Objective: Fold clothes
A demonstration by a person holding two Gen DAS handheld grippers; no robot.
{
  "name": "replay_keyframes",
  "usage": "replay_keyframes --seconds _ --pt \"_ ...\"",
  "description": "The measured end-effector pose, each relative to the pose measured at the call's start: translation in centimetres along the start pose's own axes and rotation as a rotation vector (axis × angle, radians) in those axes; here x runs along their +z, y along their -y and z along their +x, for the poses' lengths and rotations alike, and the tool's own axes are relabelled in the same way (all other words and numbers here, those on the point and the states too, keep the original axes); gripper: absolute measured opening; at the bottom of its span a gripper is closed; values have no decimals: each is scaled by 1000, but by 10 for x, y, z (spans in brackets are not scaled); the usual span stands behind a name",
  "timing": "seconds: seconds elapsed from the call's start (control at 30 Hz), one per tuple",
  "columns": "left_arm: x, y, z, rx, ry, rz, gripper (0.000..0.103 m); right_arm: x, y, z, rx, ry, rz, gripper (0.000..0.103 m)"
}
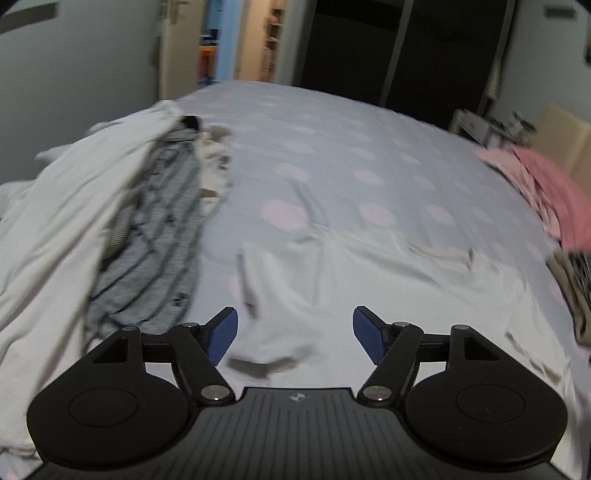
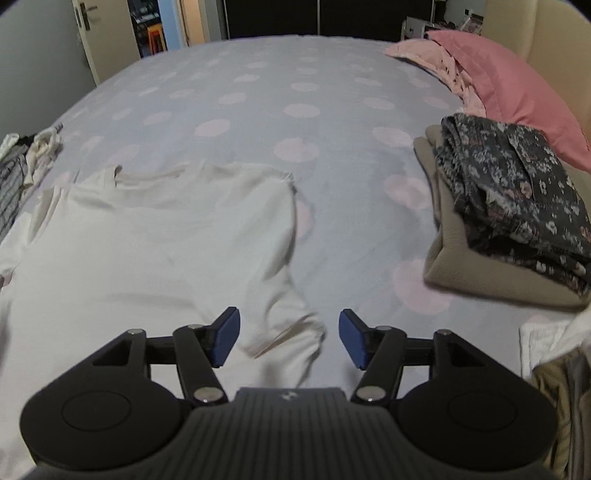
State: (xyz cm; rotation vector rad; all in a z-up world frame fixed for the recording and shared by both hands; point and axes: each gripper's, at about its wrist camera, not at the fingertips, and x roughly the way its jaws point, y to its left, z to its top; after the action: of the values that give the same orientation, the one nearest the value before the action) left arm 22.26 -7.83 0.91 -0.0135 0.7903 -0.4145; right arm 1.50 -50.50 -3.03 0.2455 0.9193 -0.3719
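Lying spread across the bed [image 2: 258, 110], a white long-sleeved shirt [image 2: 155, 240] fills the left and centre of the right wrist view, its neckline toward the upper left and one sleeve [image 2: 291, 325] trailing down toward the bottom centre. The right gripper [image 2: 289, 338] hangs above that sleeve's end with its blue-padded fingers [image 2: 226, 338] spread wide and nothing held between them.

In the left wrist view the same shirt [image 1: 332, 280] crosses the lower middle of the frame, blurred, with its other sleeve [image 1: 266, 332] running down to the bottom centre. The left gripper [image 1: 295, 338] is likewise wide open and holds nothing, its fingers on either side of that sleeve; whether they touch the cloth cannot be told.

At the left of the left wrist view sits a heap of unfolded laundry: a grey striped garment [image 1: 155, 266] beside a large white cloth [image 1: 62, 229].

At the right of the right wrist view a folded dark floral garment [image 2: 517, 192] rests on a folded beige one [image 2: 480, 269]. Behind them, in the upper right, lie a pink pillow [image 2: 517, 85] and a paler pink cloth [image 2: 436, 55]. An open door [image 2: 88, 33] shows in the upper left.
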Motion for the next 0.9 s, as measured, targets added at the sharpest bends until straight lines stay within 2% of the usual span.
replay_keyframes --seconds 0.27,0.33,0.4,0.67,0.8,0.9 --pt "2 -72 -1 59 19 -129 71 -31 -44 3 15 -85 32 66" --pt "1 -85 4 99 15 -170 71 -39 -51 8 11 -111 31 66" --pt "1 -93 12 104 -14 -180 71 -45 -56 14 11 -135 24 66" --pt "12 -52 59 -4 -86 -112 69 -37 -61 27 24 -134 36 68" --pt "21 -39 93 7 -85 -100 69 -33 -63 27 36 -117 21 68" --pt "28 -43 119 23 -87 -132 66 -31 -60 29 45 -113 28 68"
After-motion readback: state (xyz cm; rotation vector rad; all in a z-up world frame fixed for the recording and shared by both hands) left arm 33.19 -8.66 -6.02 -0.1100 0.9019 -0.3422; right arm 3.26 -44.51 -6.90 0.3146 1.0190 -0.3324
